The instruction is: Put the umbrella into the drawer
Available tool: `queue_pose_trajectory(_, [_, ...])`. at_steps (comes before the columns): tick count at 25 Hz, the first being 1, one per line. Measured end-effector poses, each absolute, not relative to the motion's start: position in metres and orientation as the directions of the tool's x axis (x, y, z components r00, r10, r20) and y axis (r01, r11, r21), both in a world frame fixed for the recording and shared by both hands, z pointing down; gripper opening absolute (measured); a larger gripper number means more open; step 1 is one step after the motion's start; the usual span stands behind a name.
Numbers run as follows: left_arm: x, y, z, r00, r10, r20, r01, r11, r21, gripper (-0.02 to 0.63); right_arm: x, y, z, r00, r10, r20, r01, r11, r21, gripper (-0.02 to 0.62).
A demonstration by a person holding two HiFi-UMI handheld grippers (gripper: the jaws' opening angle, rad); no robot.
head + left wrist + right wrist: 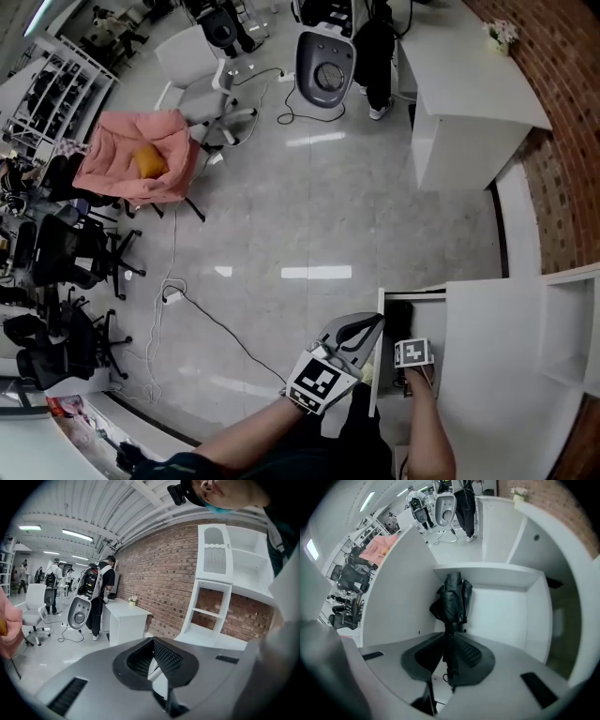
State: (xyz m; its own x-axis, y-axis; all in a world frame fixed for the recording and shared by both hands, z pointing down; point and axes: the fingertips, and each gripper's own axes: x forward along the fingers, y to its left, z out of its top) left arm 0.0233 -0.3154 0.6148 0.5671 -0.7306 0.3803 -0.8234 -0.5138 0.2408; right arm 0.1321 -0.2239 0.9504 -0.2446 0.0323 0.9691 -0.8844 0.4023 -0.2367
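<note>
Umbrella (452,599) sits inside the open drawer (506,611), its handle pinched by the fingers of the right gripper (449,658). The left gripper (157,665) has its fingers pressed together on nothing. Placing seems nearly done; next comes letting go and lifting clear.

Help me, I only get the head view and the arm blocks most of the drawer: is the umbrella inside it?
Observer: Yes. The right gripper view shows the black umbrella down inside the white drawer.
Operator: Do the right tongs hold it?
Observer: Yes, the right tongs are closed on its dark handle end.
Operator: And the left tongs?
Observer: The left tongs are shut with nothing between them, aimed toward the brick wall.
</note>
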Motion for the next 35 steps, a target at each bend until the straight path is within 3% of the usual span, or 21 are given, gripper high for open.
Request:
queue_pose_trajectory(1, [0.02,-0.312,0.612,0.568,-0.731,0.379,-0.823,-0.514,0.242,0.006,0.131,-0.226,0.941,-0.238,0.0,0.971,-0.888,0.405,-0.217,0.037])
queue_pose_trajectory(4, [0.013,-0.301,0.603,0.574,-0.731,0.37,-0.819,-0.515,0.254,0.006,0.129,-0.231,0.908,-0.263,-0.092,0.96,-0.905,0.369,-0.212,0.02])
queue_pose_trajectory(14, [-0.001,-0.272,0.579,0.603,-0.704,0.374,-0.797,-0.526,0.296,0.006,0.129,-0.258,0.785,-0.39,-0.377,0.84,-0.911,0.29,-0.293,0.008])
queue_pose_trajectory(26, [-0.031,-0.23,0.543,0.623,-0.683,0.382,-0.782,-0.541,0.309,0.006,0.11,-0.241,0.662,-0.399,-0.589,0.703,-0.912,0.333,-0.238,0.005])
queue_pose_trajectory(35, [-0.048,-0.223,0.493,0.63,-0.709,0.317,-0.776,-0.559,0.292,0.006,0.098,-0.237,0.551,-0.367,-0.769,0.523,-0.928,0.341,-0.15,0.005])
